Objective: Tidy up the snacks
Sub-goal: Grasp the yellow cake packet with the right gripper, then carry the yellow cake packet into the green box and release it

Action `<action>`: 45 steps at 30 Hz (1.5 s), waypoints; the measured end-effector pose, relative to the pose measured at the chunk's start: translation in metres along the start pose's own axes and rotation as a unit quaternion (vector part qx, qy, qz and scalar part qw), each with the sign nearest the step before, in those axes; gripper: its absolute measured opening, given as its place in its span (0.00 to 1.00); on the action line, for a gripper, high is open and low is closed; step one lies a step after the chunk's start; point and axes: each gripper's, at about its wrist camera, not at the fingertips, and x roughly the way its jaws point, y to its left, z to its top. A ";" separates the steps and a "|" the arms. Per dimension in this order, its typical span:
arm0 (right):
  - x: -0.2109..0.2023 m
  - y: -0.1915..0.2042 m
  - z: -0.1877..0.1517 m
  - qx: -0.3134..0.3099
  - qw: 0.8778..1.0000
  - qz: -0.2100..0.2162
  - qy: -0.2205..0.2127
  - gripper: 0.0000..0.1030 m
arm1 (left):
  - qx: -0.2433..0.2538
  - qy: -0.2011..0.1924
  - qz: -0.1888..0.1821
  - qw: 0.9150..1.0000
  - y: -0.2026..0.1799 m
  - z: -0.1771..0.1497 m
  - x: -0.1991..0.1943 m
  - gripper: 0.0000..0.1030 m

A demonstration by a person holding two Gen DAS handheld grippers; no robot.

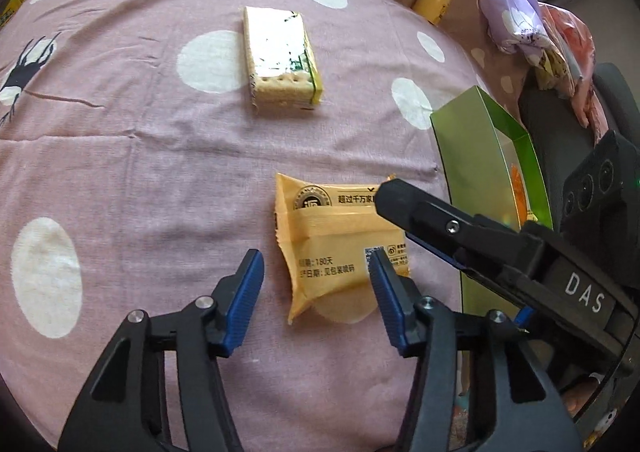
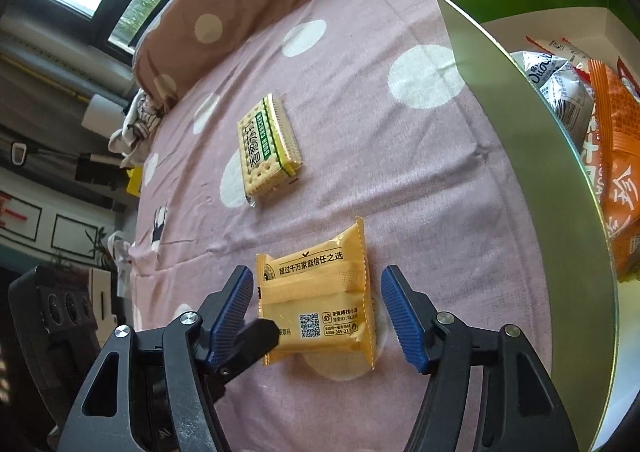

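Only the right wrist view is showing snack bags (image 2: 608, 155) filling the green box (image 2: 532, 155); both grippers, left gripper (image 1: 316, 292) and right gripper (image 2: 316, 316), are tilting downward, part-open, straddling the orange packet (image 1: 340, 244) ungripped, crackers (image 1: 280, 59) at twelve o'clock.

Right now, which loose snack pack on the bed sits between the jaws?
The yellow-orange pack with the QR code, lying flat between both sets of open jaws. The green-striped cracker pack lies farther off, clear of them.

sheet (image 1: 120, 131): pink, white dots | packet (image 1: 336, 236): orange-yellow | box (image 1: 472, 155): green | crackers (image 1: 280, 55): cream, green stripe
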 end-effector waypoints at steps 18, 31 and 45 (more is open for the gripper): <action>-0.029 0.017 -0.005 -0.032 0.998 0.014 -0.043 0.63 | 0.077 -0.074 -0.030 0.994 -0.046 -0.010 -0.028 0.38; -0.136 -0.015 0.012 -0.033 0.974 0.010 -0.224 0.63 | 0.223 -0.150 -0.067 0.961 -0.153 0.004 -0.034 0.38; -0.165 -0.113 0.025 0.110 0.957 0.011 -0.269 0.63 | 0.302 -0.111 -0.093 0.942 -0.221 0.019 0.022 0.33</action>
